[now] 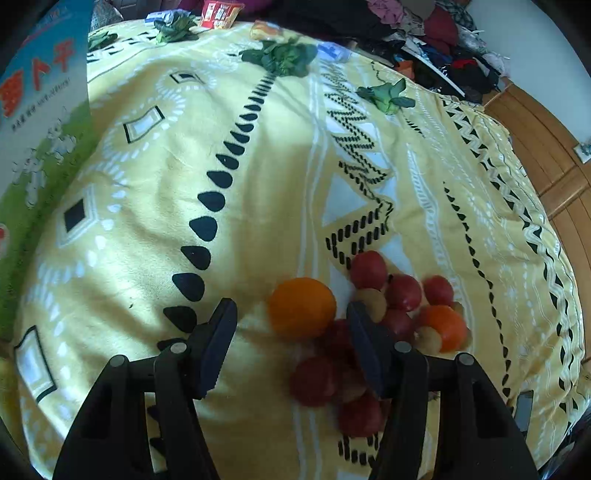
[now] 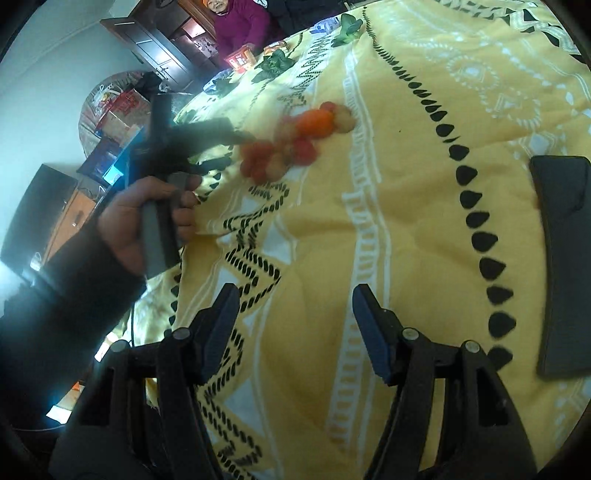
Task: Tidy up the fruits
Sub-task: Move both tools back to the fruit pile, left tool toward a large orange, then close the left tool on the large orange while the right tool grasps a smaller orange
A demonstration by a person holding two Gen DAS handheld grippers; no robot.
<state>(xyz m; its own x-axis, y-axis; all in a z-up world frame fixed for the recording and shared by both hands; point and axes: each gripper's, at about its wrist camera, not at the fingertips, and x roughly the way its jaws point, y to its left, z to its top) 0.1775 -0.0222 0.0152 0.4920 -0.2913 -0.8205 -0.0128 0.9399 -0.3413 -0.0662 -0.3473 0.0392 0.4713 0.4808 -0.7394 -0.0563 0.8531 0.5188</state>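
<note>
A pile of fruit lies on the yellow patterned cloth: a big orange, a smaller orange, several red fruits and a few pale yellow ones. My left gripper hangs open just over the pile. The big orange sits between its fingers with a gap on the left side. In the right wrist view the same pile lies far ahead, with the blurred left gripper and the hand holding it beside it. My right gripper is open over bare cloth.
Leafy greens lie across the far cloth, near a red snack packet. A printed box stands at the left, a clothes heap behind. A dark flat object lies right of my right gripper. A person in purple sits beyond.
</note>
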